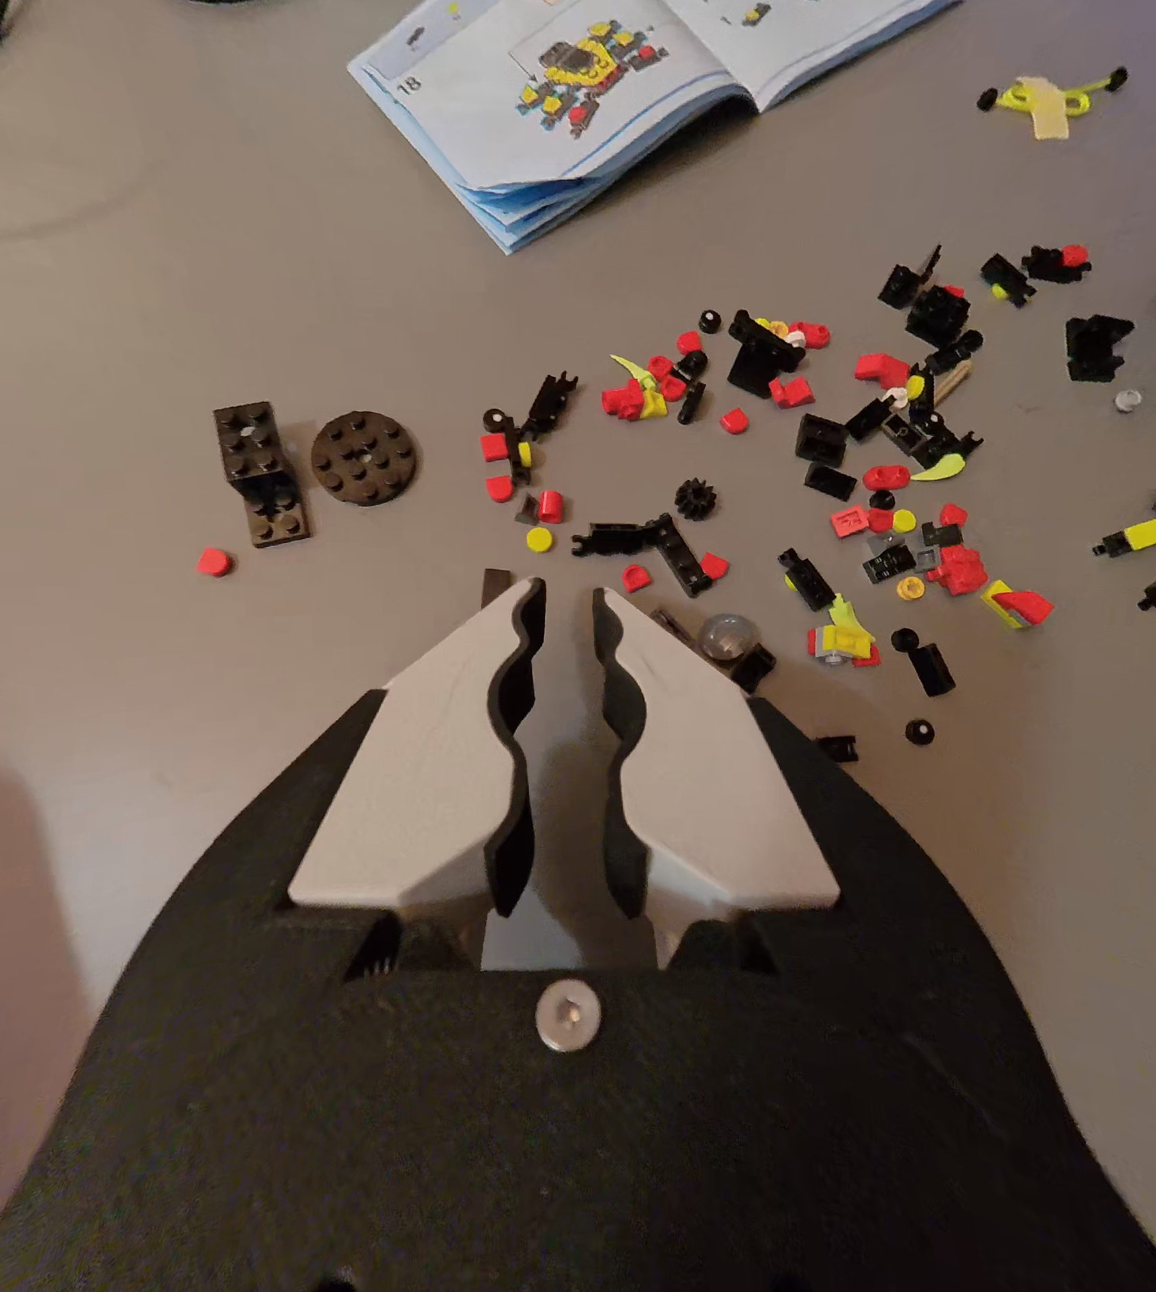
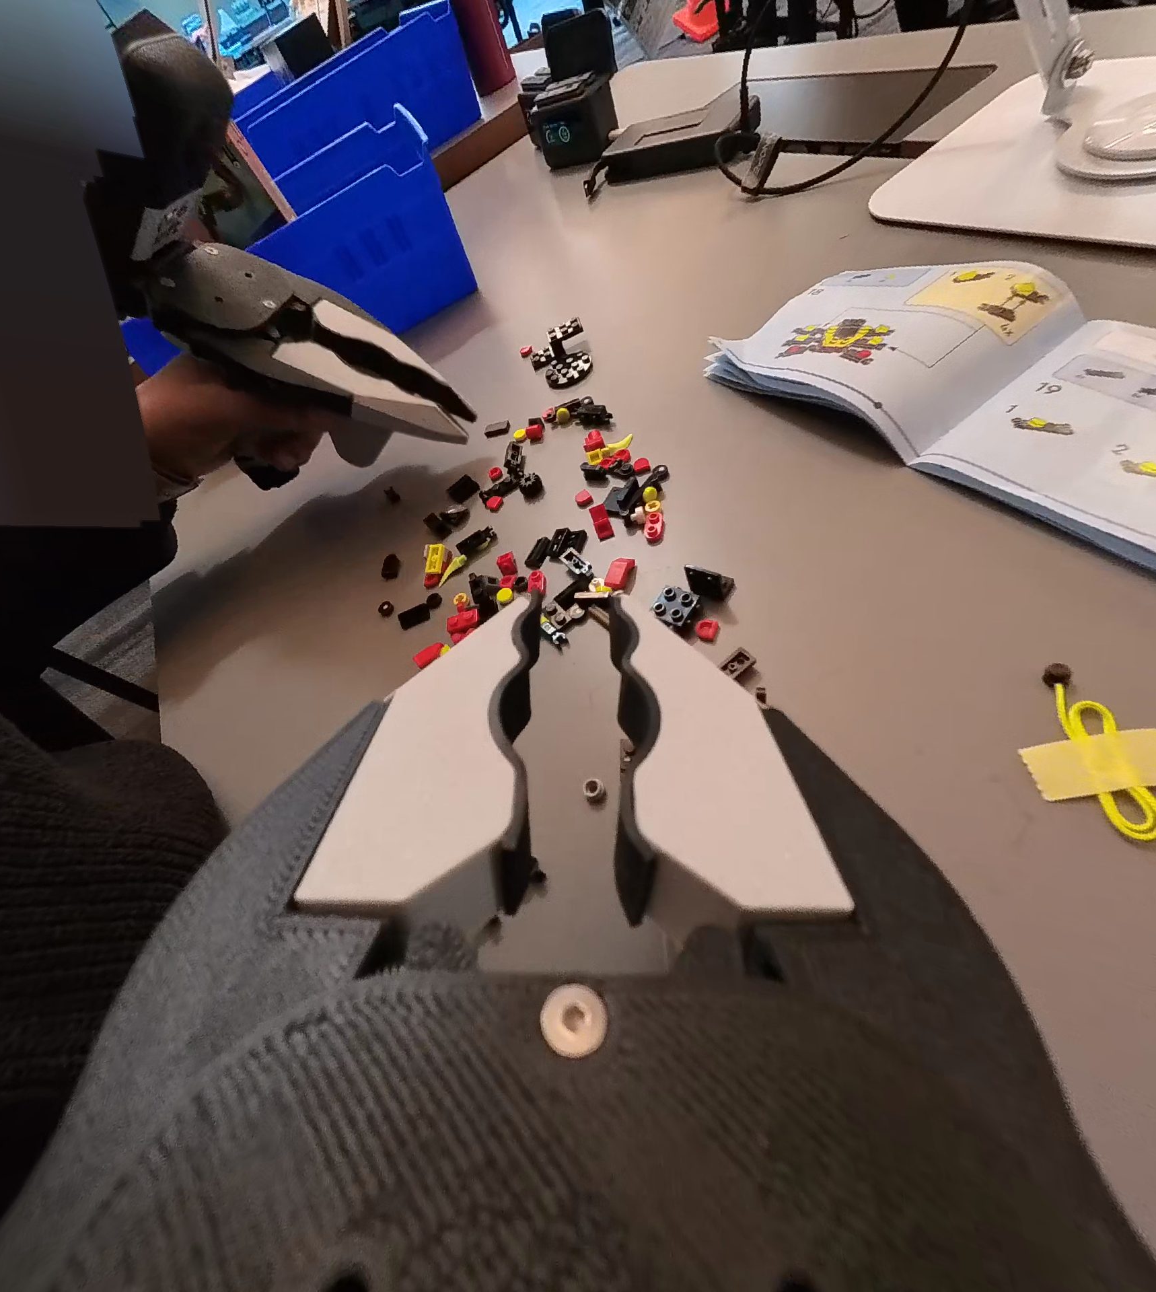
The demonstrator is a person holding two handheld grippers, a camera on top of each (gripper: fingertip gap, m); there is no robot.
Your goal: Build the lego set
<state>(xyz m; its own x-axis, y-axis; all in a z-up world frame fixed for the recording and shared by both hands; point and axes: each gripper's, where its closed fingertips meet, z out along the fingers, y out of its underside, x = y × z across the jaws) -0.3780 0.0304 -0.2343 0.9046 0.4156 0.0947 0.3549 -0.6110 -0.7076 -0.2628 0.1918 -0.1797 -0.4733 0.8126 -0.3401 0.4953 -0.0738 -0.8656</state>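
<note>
Two open grippers, booklet (image 1: 561, 91) spine pointing away

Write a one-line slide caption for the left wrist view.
Open, empty left gripper hovers over scattered Lego pieces on a grey table, instruction booklet open beyond.

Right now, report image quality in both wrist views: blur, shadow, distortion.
Left wrist view: loose bricks and booklet fairly sharp, left gripper body soft, wide-angle bending at the edges. Right wrist view: left gripper casts a dark shadow on the table, right gripper base blurred, mosaic patch upper left.
</note>
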